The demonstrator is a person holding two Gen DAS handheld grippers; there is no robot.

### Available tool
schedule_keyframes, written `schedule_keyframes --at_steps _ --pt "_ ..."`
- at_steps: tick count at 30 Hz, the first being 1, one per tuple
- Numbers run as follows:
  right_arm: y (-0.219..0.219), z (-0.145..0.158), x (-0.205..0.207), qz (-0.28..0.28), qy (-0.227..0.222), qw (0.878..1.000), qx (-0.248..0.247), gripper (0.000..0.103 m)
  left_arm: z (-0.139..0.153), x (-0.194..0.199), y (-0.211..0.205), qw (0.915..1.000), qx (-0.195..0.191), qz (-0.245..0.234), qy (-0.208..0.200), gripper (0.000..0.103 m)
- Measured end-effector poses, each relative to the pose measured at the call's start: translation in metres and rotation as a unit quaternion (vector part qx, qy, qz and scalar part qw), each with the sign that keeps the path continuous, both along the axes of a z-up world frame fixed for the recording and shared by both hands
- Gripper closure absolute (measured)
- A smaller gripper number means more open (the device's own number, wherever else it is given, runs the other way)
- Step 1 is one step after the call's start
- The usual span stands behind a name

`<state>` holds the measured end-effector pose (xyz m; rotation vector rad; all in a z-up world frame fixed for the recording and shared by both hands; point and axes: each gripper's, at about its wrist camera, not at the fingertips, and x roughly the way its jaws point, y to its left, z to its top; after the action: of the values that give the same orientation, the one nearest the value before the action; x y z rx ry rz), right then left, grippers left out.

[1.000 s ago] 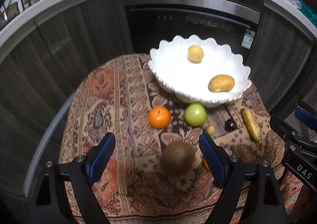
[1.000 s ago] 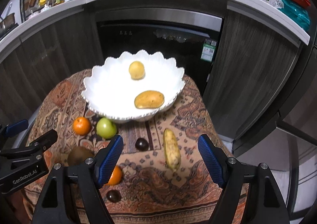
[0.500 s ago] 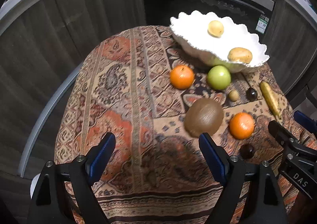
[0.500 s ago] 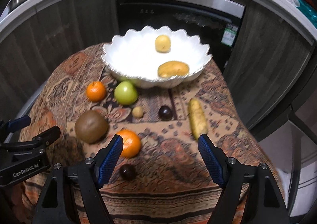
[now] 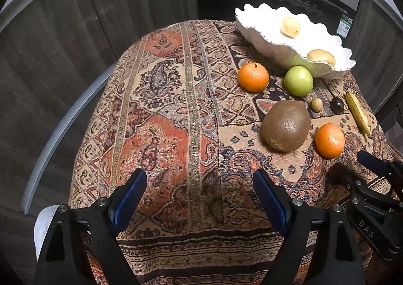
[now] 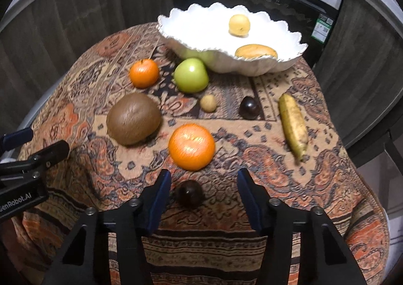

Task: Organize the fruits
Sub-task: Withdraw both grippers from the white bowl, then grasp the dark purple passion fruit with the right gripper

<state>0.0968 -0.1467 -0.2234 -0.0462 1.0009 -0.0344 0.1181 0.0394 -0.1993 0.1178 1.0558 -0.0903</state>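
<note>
Right gripper (image 6: 204, 184), jaws just closing but still apart, should centre on the dark fruit (image 6: 189, 193) beside the orange (image 6: 191, 146).

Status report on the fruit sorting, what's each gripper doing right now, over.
Left gripper open, empty, over bare cloth. Right gripper jaws just been closing around the near dark fruit, pads not yet touching. Bowl holds two pieces. Nothing blocking.

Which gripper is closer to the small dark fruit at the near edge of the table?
Right. The right gripper has been closing, the small dark fruit between its blue pads, untouched. The left gripper hangs open over bare cloth, off to one side.
</note>
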Motion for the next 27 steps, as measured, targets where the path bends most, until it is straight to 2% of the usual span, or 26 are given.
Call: schedule_keyframes --at_steps 6,8,12,20,27 --pt "-0.001 -0.01 -0.001 0.002 0.012 1.0 0.007 0.057 -0.001 -0.001 0.0 1.0 0.0 -0.001 -0.001 0.017" --pt "0.0 -0.014 -0.001 0.005 0.017 1.0 0.01 0.066 -0.001 -0.002 0.0 1.0 0.0 -0.001 -0.001 0.017" --pt "0.002 -0.02 -0.001 0.014 0.023 0.999 0.024 0.076 -0.001 -0.002 0.001 1.0 -0.001 -0.001 -0.001 0.017" --pt "-0.002 -0.014 -0.004 0.005 0.016 0.999 0.03 0.076 0.002 -0.005 -0.005 1.0 -0.002 -0.006 -0.005 0.017" --pt "-0.025 0.005 -0.009 -0.021 0.003 1.0 0.019 0.076 0.007 -0.006 -0.032 0.9994 -0.01 -0.033 -0.007 0.017"
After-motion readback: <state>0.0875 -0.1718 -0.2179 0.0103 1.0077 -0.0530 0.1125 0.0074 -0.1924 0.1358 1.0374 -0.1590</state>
